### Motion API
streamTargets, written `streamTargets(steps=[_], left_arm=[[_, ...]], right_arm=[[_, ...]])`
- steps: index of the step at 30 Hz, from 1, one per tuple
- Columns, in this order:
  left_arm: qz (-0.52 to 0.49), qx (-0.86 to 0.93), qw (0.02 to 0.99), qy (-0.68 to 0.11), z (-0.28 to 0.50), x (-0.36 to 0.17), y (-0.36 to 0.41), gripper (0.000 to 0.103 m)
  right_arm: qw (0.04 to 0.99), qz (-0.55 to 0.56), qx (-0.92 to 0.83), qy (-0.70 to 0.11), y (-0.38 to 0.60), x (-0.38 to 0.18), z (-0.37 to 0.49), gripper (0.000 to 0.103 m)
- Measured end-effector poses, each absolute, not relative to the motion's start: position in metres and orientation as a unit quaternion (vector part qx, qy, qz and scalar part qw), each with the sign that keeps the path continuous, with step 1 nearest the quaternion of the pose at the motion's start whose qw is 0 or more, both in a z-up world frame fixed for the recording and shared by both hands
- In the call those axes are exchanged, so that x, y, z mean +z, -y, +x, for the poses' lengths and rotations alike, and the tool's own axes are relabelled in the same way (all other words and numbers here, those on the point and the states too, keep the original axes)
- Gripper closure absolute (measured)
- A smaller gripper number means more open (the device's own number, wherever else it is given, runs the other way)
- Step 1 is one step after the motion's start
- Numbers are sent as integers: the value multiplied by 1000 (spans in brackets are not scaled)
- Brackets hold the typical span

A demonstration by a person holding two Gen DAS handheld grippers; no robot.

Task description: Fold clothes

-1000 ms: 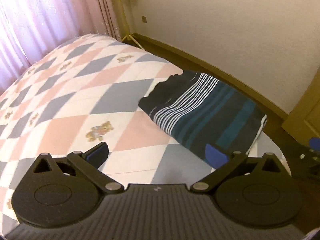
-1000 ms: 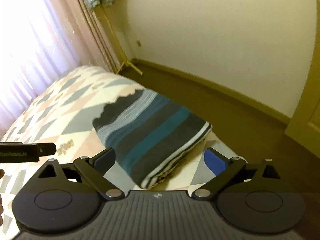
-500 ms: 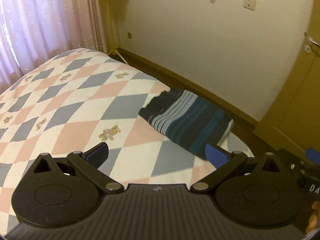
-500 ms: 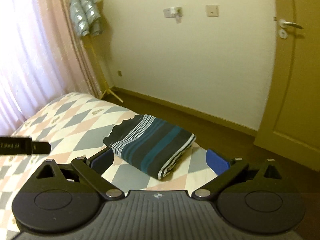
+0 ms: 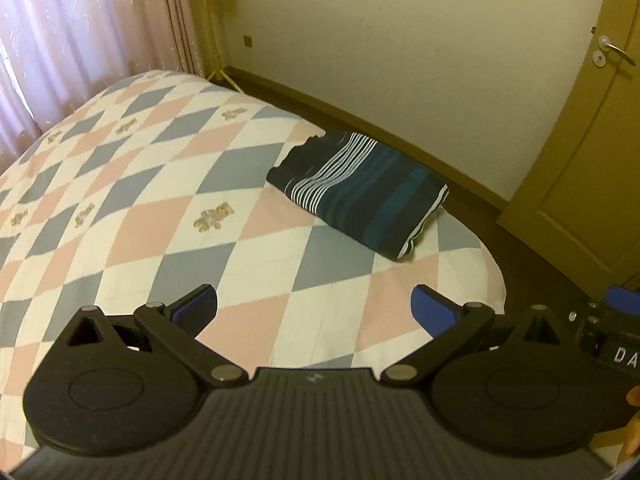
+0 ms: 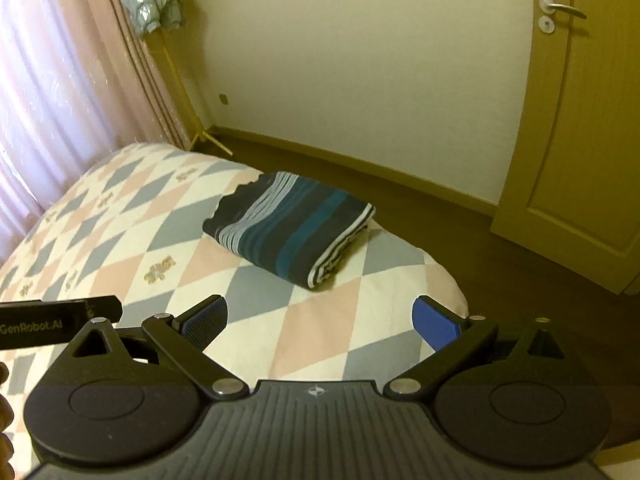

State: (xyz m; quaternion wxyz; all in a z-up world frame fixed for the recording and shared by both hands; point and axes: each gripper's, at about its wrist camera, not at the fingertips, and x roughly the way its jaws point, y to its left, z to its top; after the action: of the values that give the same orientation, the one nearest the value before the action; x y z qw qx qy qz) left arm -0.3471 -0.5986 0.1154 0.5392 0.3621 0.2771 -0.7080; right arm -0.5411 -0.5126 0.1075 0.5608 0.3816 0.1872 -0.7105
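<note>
Pink, grey and white diamond-patterned quilted bedspread (image 5: 160, 184): landmark surface. Left gripper (image 5: 314, 308): above the bedspread's near part, blue-padded fingers spread wide, empty. Folded dark navy, teal and white striped garment (image 5: 360, 192): resting on the bedspread's far corner, well apart from both grippers. Right gripper (image 6: 320, 320): above the bedspread's near edge, fingers wide, empty.

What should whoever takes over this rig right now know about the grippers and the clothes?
Left gripper: open, empty, above the bed.
Right gripper: open, empty, above the bed.
Dark navy and teal striped garment: folded into a compact rectangle near the corner of the pink, grey and white diamond-patterned bedspread, neither gripper touching it.
Done: this piece looks fully folded.
Left: no other loose clothes in view on the bed.
</note>
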Motion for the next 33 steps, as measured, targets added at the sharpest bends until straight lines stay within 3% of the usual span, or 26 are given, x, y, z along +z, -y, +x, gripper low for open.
streamTargets(steps=[12,33], left_arm=[[376,-667,562,-312,-354,90,630,1],[377,-650,563,-343,-358,79,693,1]], right_arm=[[562,411,-677,-240,564,87,-541,1],[582,420,-648,-254,635,78,-548,1]])
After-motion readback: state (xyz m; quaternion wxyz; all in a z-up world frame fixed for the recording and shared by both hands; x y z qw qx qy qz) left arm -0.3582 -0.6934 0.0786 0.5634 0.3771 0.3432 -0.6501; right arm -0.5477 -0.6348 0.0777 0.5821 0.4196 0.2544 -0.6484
